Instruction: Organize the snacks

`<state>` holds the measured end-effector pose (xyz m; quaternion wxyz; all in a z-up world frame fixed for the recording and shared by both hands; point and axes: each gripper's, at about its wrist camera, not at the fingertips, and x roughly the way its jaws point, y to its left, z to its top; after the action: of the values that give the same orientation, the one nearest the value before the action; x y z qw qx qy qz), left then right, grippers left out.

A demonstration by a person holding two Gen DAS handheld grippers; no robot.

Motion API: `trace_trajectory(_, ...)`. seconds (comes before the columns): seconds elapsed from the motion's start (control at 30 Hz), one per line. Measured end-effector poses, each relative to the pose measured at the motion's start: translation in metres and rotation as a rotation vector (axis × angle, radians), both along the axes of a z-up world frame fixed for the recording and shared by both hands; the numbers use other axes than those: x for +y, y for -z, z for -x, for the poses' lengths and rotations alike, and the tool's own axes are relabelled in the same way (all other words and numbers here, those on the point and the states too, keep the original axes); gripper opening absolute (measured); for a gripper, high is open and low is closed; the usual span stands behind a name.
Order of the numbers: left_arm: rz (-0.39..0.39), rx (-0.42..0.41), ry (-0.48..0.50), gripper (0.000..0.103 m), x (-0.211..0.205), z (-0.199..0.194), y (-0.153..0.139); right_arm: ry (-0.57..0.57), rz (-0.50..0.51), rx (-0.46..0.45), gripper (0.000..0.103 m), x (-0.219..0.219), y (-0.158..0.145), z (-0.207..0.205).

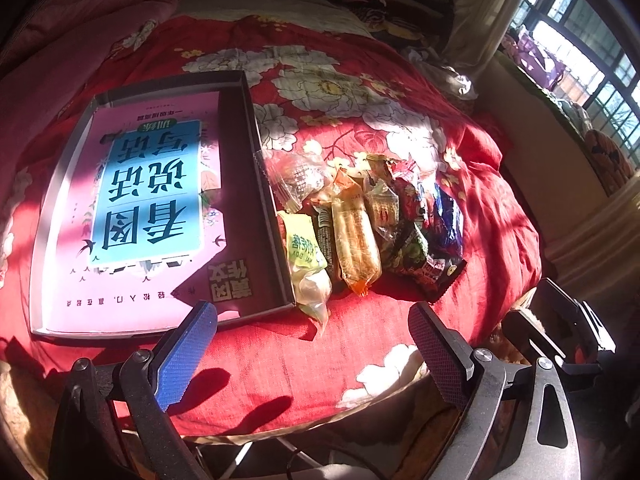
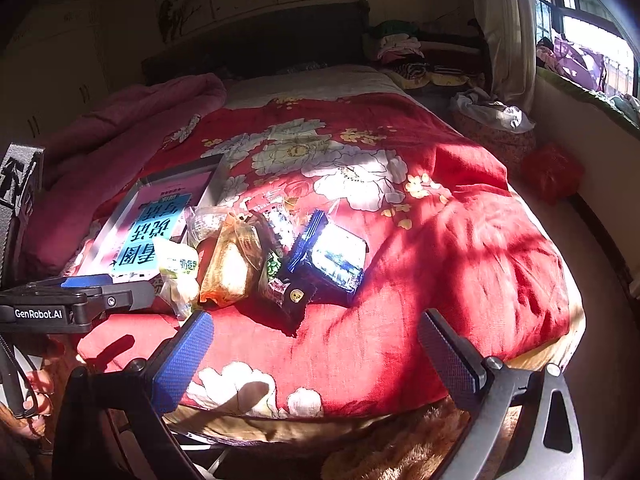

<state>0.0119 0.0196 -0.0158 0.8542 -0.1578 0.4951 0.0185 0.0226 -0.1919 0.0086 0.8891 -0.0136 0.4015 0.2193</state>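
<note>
Snack pile (image 2: 276,256) beside shallow box (image 2: 120,216)

I see hard sunlight coming in from the window (image 2: 580,28) at upper right, which is blown out white in both views. It falls in bright patches across the red quilt (image 1: 400,152), with dappled shadows between. Glare whitens the blue snack packet (image 2: 334,258). The upper left of both frames is dim. The fisheye bends everything toward black corners.
</note>
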Motion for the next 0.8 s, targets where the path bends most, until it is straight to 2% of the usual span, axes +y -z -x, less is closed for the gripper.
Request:
trace_trajectory(0.13, -0.040, -0.021, 0.040, 0.091, -0.005, -0.007, -0.003, 0.003, -0.003, 0.024, 0.103, 0.001, 0.006, -0.005)
trace_trajectory(0.2, -0.048, -0.022, 0.071, 0.073, -0.006, -0.013, -0.003, 0.000, -0.003, 0.031, 0.103, 0.002, 0.007, -0.005)
trace_trajectory(0.27, -0.031, 0.000, 0.089, 0.070, -0.004, -0.020, 0.001, -0.003, -0.004, 0.035, 0.103, 0.003, 0.008, -0.006)
trace_trajectory(0.37, -0.020, 0.024, 0.120, 0.055, -0.004, -0.028, 0.008, -0.005, -0.008, 0.043, 0.103, 0.004, 0.010, -0.007)
trace_trajectory(0.5, -0.028, 0.036, 0.174, 0.042, -0.010, -0.033, 0.012, -0.004, -0.012, 0.059, 0.103, 0.005, 0.014, -0.010)
trace_trajectory(0.8, -0.069, 0.106, 0.254, 0.040, -0.019, -0.049, 0.023, -0.018, -0.010, 0.085, 0.103, 0.011, 0.021, -0.015)
